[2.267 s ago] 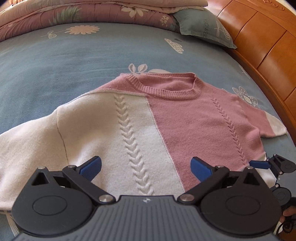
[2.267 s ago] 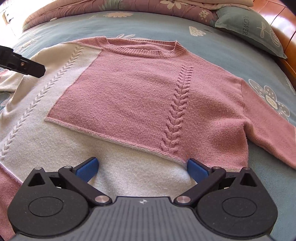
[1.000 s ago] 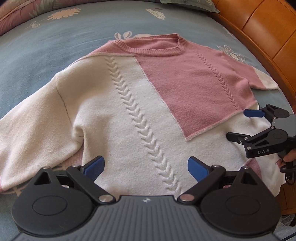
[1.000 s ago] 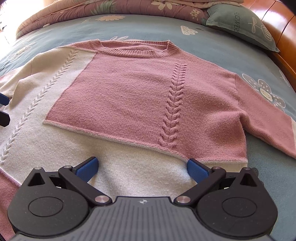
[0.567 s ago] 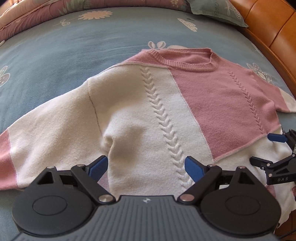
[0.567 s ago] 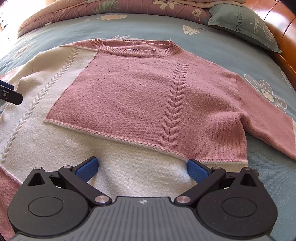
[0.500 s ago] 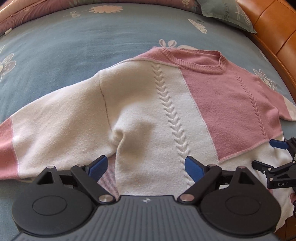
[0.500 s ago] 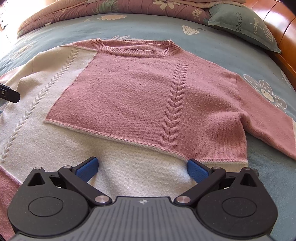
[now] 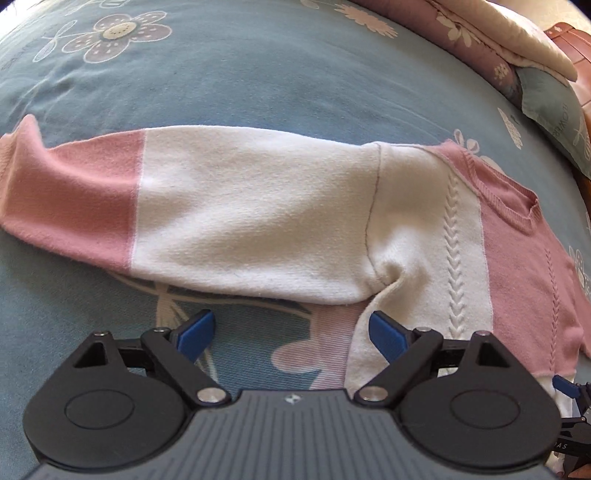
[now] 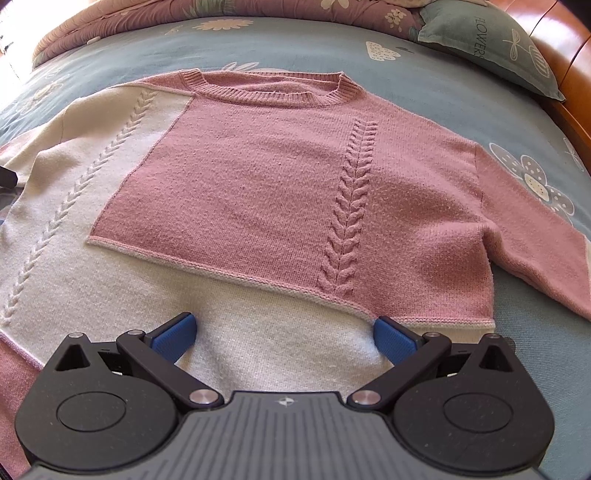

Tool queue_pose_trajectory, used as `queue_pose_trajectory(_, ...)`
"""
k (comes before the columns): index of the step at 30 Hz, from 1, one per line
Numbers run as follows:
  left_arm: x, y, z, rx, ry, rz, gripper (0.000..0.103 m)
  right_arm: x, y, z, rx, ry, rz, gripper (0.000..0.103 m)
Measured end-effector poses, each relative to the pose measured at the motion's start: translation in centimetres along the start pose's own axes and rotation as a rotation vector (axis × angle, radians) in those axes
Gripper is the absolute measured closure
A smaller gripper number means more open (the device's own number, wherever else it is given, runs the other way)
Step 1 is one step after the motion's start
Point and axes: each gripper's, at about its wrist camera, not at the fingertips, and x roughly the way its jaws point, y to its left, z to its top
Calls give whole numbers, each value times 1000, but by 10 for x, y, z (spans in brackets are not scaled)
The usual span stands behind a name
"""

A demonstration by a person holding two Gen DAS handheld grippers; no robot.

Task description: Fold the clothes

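A pink and cream knitted sweater (image 10: 280, 192) lies flat, front up, on the blue bedspread. Its cream sleeve (image 9: 236, 218) with a pink cuff (image 9: 70, 206) stretches out to the left in the left wrist view. My left gripper (image 9: 291, 334) is open just below that sleeve, near the armpit, with only bedspread and the sweater's side edge between its blue pads. My right gripper (image 10: 282, 338) is open over the cream hem, nothing pinched. Part of the right gripper (image 9: 569, 410) shows at the lower right edge of the left wrist view.
The blue floral bedspread (image 9: 258, 74) spreads around the sweater. A grey-green pillow (image 10: 491, 44) and folded quilts (image 10: 184, 11) lie at the head of the bed. A wooden bed frame (image 10: 569, 70) runs along the right side.
My left gripper has slid left along the sweater and rolled, from over the cream body to below the left sleeve, which now fills its view. My right gripper has stayed put.
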Motion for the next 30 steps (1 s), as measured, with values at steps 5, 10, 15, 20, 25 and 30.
queue_pose_trajectory(5, -8, 29, 3, -110, -53, -12, 13, 2, 0, 7, 9, 45, -9, 0)
queue_pose_trajectory(10, -14, 62, 7, -255, -101, -65, 13, 3, 1, 14, 14, 82, -13, 0)
queue_pose_trajectory(15, -29, 59, 19, -242, -135, -105, 13, -5, 13, 33, 33, 45, 41, 0)
queue_pose_trajectory(20, -34, 34, 54, -135, -175, -225, 13, 0, 37, 59, 19, 30, 135, 0)
queue_pose_trajectory(25, -3, -17, 104, 10, -125, -397, 13, 6, 64, 68, -5, 28, 161, 0)
queue_pose_trajectory(30, 40, -66, 130, 160, -62, -399, 13, 12, 75, 66, -18, 52, 165, 0)
